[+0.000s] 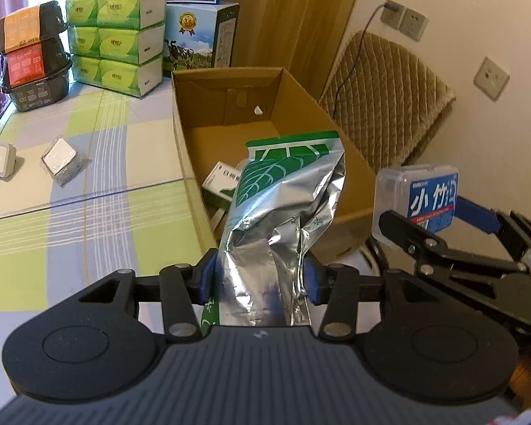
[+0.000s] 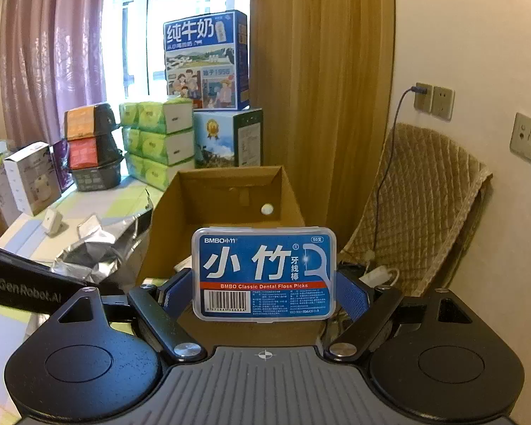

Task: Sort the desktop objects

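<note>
Left claw grips foil pouch; right claw, seemingly, floss box.

- Left gripper clamped on a crumpled foil bag, silver with green leaf print, held over the near end of an open cardboard box.
- Small white carton inside box, partly behind bag.
- Right gripper at right edge, pinching a clear floss box.
- Two small white items on checked tablecloth, left.

cardboard box open-topped, far half bare
</note>
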A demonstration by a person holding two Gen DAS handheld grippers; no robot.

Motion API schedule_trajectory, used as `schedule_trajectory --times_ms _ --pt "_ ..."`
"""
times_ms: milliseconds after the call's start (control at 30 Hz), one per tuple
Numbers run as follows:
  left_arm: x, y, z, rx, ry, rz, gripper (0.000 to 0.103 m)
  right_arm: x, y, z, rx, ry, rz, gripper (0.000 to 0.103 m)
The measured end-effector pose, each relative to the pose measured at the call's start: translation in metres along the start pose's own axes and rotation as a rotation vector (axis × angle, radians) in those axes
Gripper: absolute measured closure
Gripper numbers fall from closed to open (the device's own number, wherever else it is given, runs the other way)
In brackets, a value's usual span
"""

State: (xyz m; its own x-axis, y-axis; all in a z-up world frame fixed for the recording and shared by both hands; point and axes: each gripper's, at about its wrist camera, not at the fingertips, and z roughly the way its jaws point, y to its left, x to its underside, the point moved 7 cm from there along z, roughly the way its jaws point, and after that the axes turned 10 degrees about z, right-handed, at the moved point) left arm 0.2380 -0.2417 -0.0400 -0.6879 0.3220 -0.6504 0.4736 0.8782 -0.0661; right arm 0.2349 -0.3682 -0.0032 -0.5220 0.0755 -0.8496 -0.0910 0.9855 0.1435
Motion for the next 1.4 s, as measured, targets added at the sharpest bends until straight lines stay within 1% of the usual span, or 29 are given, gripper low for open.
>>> schedule_trajectory --times_ms 100,233,433,633,867,1133,1400 --pt "-0.014 0.0 0.003 -0.003 -0.013 -0.018 0.06 -0.008 -0.005 0.007 0.005 -0.006 -0.009 0.021" --pt "-0.034 0.003 0.008 -0.014 -0.028 -0.032 0.06 -0.02 -0.009 0.02 -0.012 -0.003 -0.016 0.021" --pt "-0.061 0.014 0.02 -0.005 -0.039 -0.109 0.06 -0.04 -0.008 0.046 -0.039 0.009 -0.051 0.021" --pt "-0.084 0.025 0.031 -0.011 -0.059 -0.172 0.06 -0.047 -0.01 0.074 -0.039 0.036 -0.085 0.021" --pt "-0.094 0.036 0.051 -0.012 -0.053 -0.231 0.06 -0.052 -0.014 0.102 -0.035 0.07 -0.077 0.021" --pt "-0.099 0.043 0.071 -0.021 -0.046 -0.255 0.06 -0.054 -0.012 0.119 -0.043 0.095 -0.073 0.021" --pt "-0.104 0.047 0.082 -0.02 -0.044 -0.27 0.06 -0.051 -0.012 0.13 -0.039 0.11 -0.072 0.021"
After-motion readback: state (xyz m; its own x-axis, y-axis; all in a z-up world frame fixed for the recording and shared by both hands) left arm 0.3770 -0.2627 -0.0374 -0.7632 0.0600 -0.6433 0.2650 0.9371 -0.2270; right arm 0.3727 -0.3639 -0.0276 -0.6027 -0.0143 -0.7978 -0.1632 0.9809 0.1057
